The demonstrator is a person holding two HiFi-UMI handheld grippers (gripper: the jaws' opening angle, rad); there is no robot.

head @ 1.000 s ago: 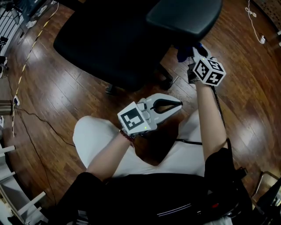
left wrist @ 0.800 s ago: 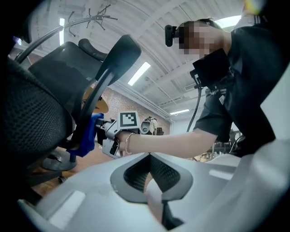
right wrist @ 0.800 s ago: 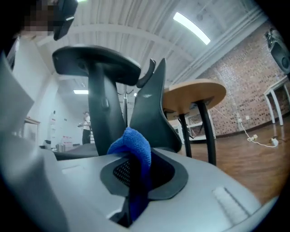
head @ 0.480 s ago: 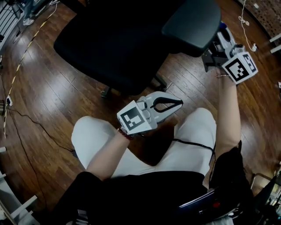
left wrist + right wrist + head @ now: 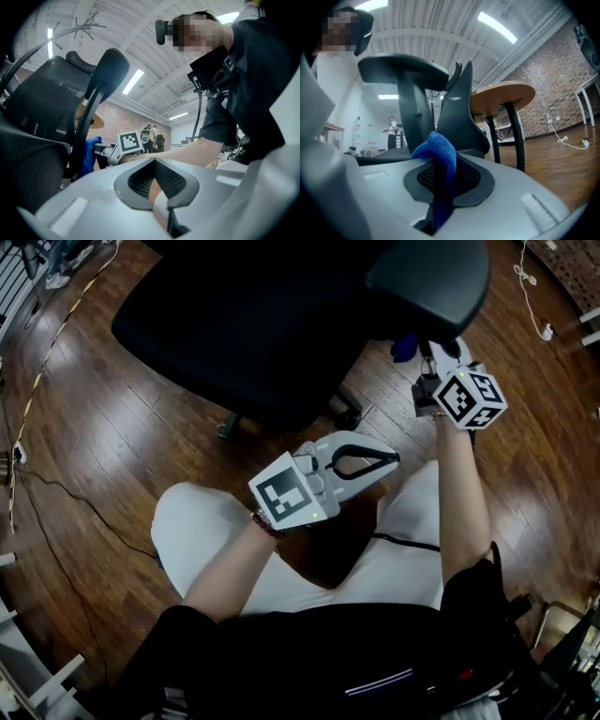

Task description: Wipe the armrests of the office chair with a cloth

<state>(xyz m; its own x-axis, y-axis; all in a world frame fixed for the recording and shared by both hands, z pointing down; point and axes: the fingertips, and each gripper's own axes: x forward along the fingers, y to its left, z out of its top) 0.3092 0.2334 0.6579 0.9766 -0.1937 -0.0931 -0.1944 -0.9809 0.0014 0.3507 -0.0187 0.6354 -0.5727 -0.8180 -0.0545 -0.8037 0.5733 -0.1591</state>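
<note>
Just under the near end of the armrest point(image 5: 427, 282), the right claw point(image 5: 424, 357) is clamped on the blue cloth point(image 5: 438, 150), seemingly short of touching it, while the left claw point(image 5: 382, 462), closed on nothing, hangs farther off.

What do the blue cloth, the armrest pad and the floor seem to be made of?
Blue cloth: likely microfibre, matte, fuzzy nap.
Armrest pad: probably moulded plastic or foam, smooth dark satin sheen.
Floor: wood or wood-look planks, glossy, reflecting lights.

cloth point(image 5: 403, 348) below armrest point(image 5: 431, 282), chair seat point(image 5: 234, 324) to its left; left gripper point(image 5: 386, 461) nearer
</note>
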